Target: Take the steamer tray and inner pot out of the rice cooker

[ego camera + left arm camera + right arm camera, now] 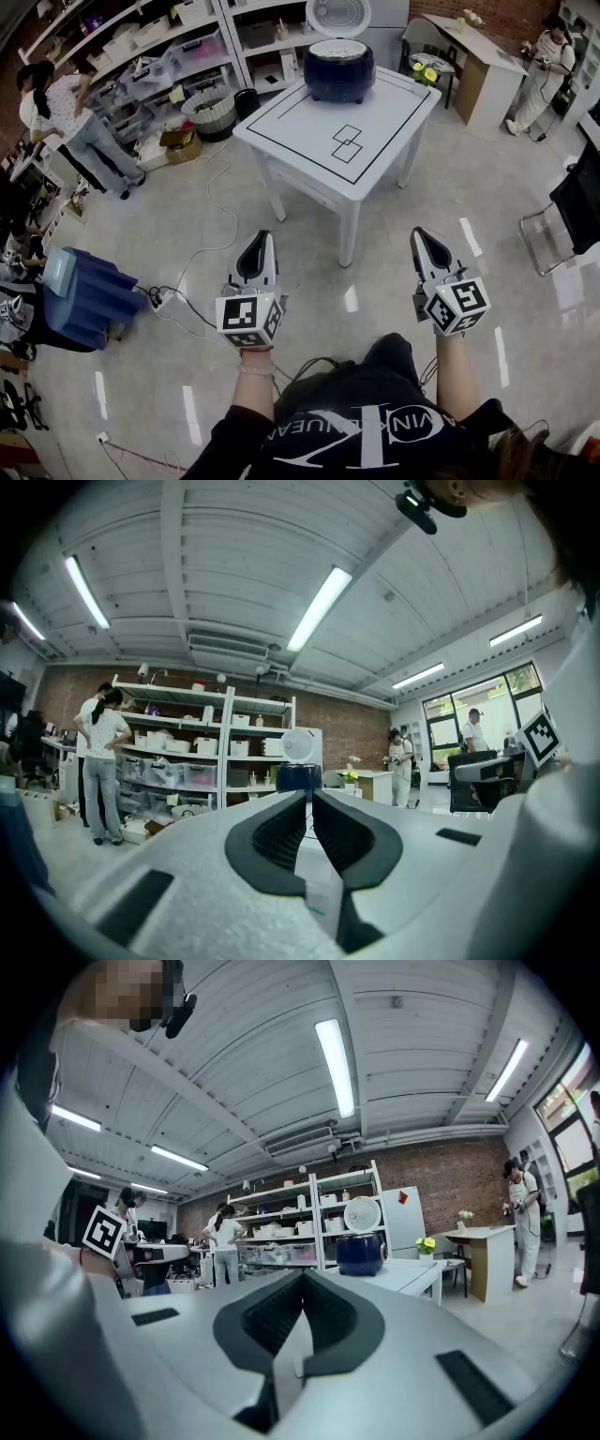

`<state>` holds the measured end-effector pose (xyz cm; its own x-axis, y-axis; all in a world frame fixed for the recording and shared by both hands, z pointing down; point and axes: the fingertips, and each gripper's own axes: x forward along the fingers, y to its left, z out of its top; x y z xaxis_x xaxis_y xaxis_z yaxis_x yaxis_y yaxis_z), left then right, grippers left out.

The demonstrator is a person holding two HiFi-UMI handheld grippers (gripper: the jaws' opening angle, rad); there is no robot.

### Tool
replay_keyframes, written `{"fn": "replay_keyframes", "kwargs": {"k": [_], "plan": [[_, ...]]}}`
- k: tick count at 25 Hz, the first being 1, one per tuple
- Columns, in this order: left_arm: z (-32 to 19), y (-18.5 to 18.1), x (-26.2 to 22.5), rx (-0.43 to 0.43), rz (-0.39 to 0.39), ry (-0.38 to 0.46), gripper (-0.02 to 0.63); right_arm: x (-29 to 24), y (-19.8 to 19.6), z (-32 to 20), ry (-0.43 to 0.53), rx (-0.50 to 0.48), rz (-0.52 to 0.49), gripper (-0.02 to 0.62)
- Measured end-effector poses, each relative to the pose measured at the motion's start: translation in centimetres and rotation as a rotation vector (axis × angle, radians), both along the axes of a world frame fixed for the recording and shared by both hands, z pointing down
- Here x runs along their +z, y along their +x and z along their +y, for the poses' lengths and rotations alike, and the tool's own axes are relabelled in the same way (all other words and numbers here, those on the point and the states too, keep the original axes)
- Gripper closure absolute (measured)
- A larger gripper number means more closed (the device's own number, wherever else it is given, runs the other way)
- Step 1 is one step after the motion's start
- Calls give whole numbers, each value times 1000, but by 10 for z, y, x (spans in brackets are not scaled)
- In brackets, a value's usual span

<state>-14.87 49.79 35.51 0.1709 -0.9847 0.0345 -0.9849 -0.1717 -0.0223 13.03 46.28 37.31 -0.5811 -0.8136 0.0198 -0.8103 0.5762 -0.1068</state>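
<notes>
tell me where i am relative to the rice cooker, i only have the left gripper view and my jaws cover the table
Observer: In the head view the left gripper and right gripper are over floor, short of the table; the rice cooker sits at its far edge.
Operator: can you see inside it
Observer: Its lid stands open and something white fills the mouth; tray or pot, I can't tell.
Operator: right jaws
Observer: Shut, nothing between them.
</notes>
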Motion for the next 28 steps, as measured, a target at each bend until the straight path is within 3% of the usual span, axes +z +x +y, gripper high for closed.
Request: {"fn": "replay_keyframes", "kwargs": {"k": [8,21,26,28], "plan": [[-1,-4,0,20,-10,-6,581,4,-3,2,-6,16,-3,597],[-15,-15,11,42,46,-33,581,8,-15,-7,-21,28,27,597],[-29,-20,9,60,100,-48,578,10,-15,-17,-44,60,-16,594],[-41,-20,6,66,102,-44,571,7,-16,-27,-53,55,-49,454]]}}
